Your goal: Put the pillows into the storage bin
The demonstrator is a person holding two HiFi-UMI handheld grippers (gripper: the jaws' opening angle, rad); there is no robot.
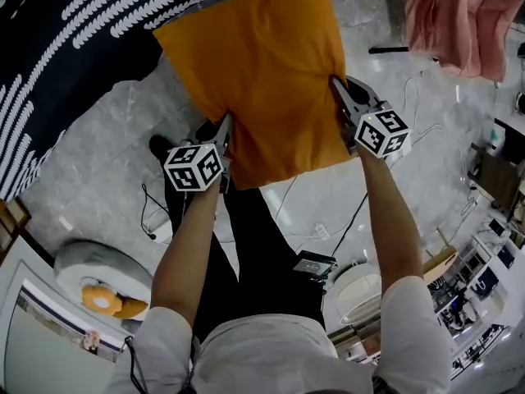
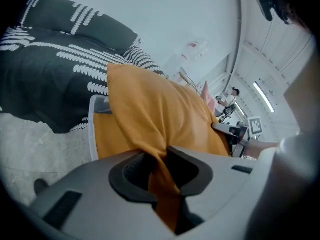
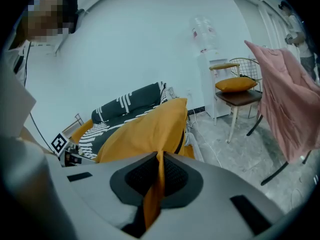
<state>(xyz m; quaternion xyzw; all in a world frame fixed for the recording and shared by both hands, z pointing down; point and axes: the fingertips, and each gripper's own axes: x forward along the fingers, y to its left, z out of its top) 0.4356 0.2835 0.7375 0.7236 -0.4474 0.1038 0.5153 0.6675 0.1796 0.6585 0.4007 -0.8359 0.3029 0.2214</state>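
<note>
We hold the orange pillow (image 1: 254,72) by its near edge. Our left gripper (image 1: 223,138) is clamped on one corner and our right gripper (image 1: 340,97) on the other, with fabric pinched in both. The pillow's length runs away from us toward the black patterned sofa (image 1: 57,56), and its far end is at the clear storage bin (image 2: 92,129).

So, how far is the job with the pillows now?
Done: no pillow clearly lies in the bin yet. In hand: left gripper and right gripper are both shut on the orange pillow, its far part apparently inside the bin's wall. Left: release it, then fetch the second pillow from the chair.
</note>
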